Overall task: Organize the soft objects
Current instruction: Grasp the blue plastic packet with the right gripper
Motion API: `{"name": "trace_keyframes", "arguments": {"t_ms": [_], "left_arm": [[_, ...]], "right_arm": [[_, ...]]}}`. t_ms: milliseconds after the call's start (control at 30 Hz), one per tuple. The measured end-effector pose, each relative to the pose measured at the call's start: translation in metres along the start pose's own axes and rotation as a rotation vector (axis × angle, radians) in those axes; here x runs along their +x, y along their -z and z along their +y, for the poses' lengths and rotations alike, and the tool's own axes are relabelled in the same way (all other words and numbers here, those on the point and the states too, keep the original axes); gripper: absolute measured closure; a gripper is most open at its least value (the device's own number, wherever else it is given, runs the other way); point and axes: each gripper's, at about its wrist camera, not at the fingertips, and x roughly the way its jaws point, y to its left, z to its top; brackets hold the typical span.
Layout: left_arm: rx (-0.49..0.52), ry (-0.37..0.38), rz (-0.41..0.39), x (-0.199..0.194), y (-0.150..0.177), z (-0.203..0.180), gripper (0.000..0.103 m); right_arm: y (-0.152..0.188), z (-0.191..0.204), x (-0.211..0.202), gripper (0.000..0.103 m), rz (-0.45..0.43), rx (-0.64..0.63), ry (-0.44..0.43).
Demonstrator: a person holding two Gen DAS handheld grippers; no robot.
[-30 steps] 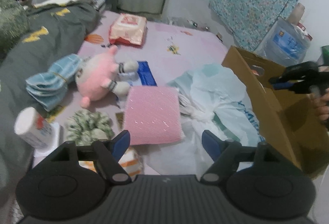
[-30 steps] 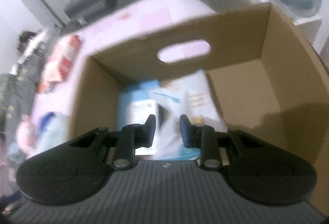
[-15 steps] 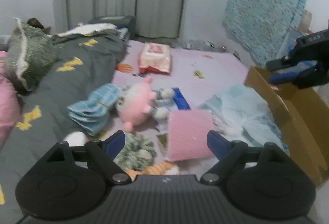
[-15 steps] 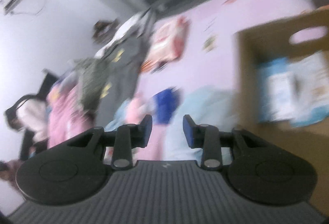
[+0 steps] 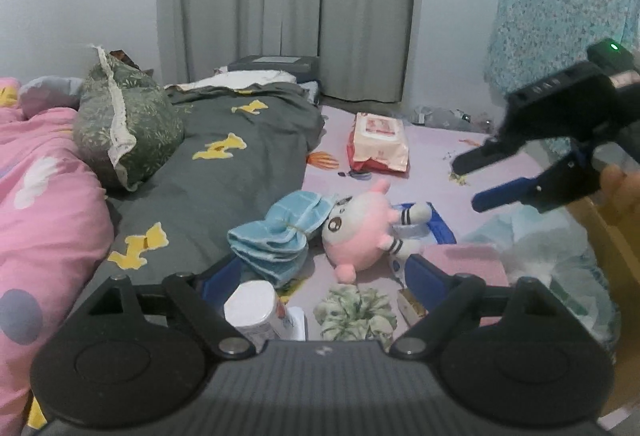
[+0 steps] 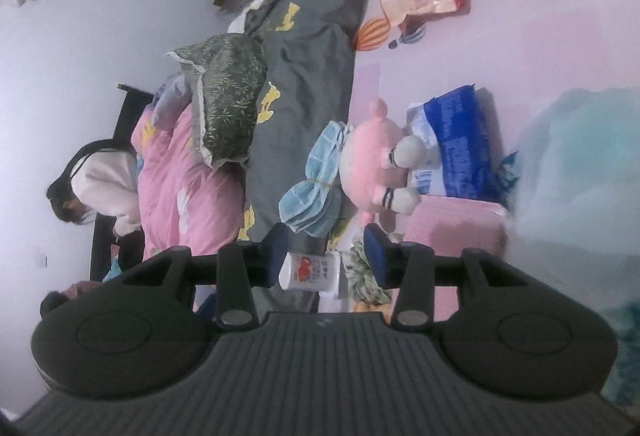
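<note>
Bedroom: grey curtains [image 5: 288, 8], pale wall, bed [image 5: 432, 156] under a pink sheet. Pink plush toy [image 5: 360, 232] lying mid-bed, touching a folded blue cloth [image 5: 276, 240]. Left gripper [image 5: 320, 276] wide open, empty. Right gripper [image 6: 326, 252] partly open, just been opening, empty.

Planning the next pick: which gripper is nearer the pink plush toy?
Probably left. The left gripper hangs open just in front of the pink plush toy. The right gripper, also open and empty, hovers off to the toy's right.
</note>
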Motion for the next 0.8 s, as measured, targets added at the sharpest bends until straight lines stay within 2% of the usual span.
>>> {"name": "trace_keyframes", "arguments": {"t_ms": [267,500,600,700,800], "left_arm": [[-0.014,0.092,0.024,0.017,0.011,-0.015,0.015],[-0.056,0.213,0.038,0.046,-0.004,-0.038,0.04],[-0.087,0.273,0.076,0.07,-0.016,-0.048,0.049],[-0.136,0.348,0.147,0.103,-0.026,-0.056,0.05],[-0.159,0.374,0.221,0.139,-0.034,-0.067,0.05]], "right_arm": [[-0.015,-0.009,0.024,0.058,-0.011,-0.011,0.119],[-0.04,-0.036,0.034,0.058,-0.041,-0.017,0.236],[-0.051,-0.046,0.045,0.058,-0.018,-0.02,0.285],[-0.06,-0.056,0.054,0.058,-0.001,-0.01,0.304],[-0.068,-0.063,0.059,0.058,0.015,-0.006,0.298]]}}
